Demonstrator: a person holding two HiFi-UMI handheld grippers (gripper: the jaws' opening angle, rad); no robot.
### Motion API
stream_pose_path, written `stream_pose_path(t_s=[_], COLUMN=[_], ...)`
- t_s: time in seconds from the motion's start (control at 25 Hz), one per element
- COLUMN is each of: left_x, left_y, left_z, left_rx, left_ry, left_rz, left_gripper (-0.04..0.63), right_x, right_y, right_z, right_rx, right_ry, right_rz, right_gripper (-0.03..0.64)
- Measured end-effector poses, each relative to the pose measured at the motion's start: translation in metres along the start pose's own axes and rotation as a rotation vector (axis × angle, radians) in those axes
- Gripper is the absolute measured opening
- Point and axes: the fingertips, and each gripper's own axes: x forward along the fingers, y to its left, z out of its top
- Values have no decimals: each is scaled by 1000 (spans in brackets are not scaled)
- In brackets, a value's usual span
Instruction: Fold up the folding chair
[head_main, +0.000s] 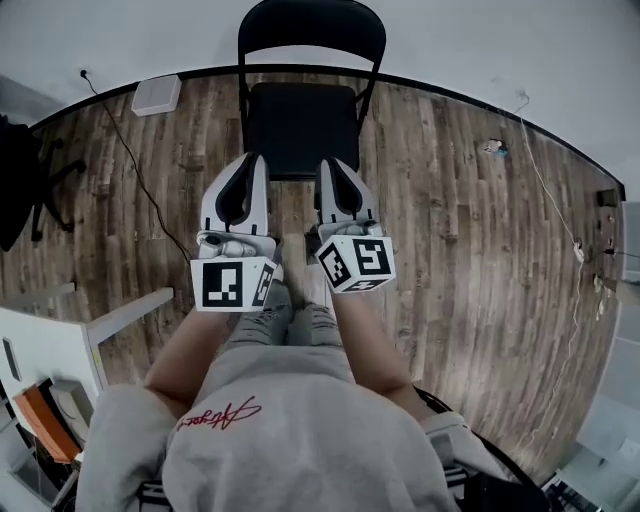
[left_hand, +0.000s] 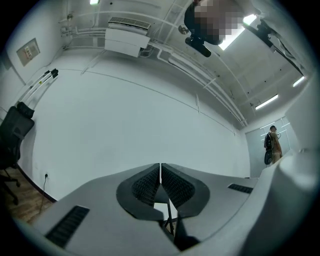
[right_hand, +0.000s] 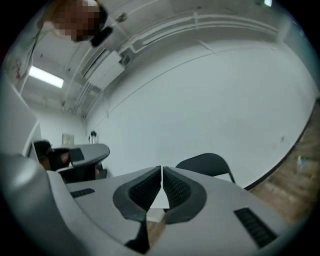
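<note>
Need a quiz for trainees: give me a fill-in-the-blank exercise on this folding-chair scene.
1. The folding chair is coloured ____.
2. The left gripper and the right gripper both have their jaws ____, with nothing between them.
3. The floor under the chair is laid with ____ planks.

Missing words: black; shut; wooden.

Left gripper (head_main: 243, 190) and right gripper (head_main: 340, 188) side by side, arms outstretched, jaws closed, empty.
</note>
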Motion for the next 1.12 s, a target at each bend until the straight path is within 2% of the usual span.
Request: stream_pose_path(t_s=[0.08,0.16,0.24,0.28,0.36,0.44,0.52,0.6,0.68,0.8,1.0,1.12], left_x=[10,17,24,28,38,42,47,53,58,57,43,33], left_y=[5,10,17,22,31,37,45,55,61,69,79,86], left_z=[-16,-36,-56,-65,-82,-99,-117,-137,-160,-190,-236,-253], left_rx=[-11,-6,7,13,24,21,7,-1,14,36,9,1], left_ry=[14,37,58,61,54,45,38,44,60,80,113,134], left_rz=[13,18,21,24,38,54,74,87,81,77,98,114], left_gripper=[23,23,23,23,23,23,23,23,23,23,23,23], right_x=[6,13,22,29,41,36,26,21,20,32,58,64], right_y=[-17,-35,-55,-65,-86,-108,-133,-153,-167,-167,-163,-166], right_z=[-17,-43,-82,-106,-160,-220,-274,-318,-350,-386,-442,-457], right_rx=[154,313,527,627,808,992,1108,1166,1181,1145,1088,1112], right_ry=[-52,-77,-102,-108,-98,-93,-116,-147,-161,-109,21,4], right_rz=[12,-17,-59,-72,-75,-78,-113,-167,-192,-149,-83,-83], right_gripper=[20,20,21,30,89,103,118,154,180,201,220,233])
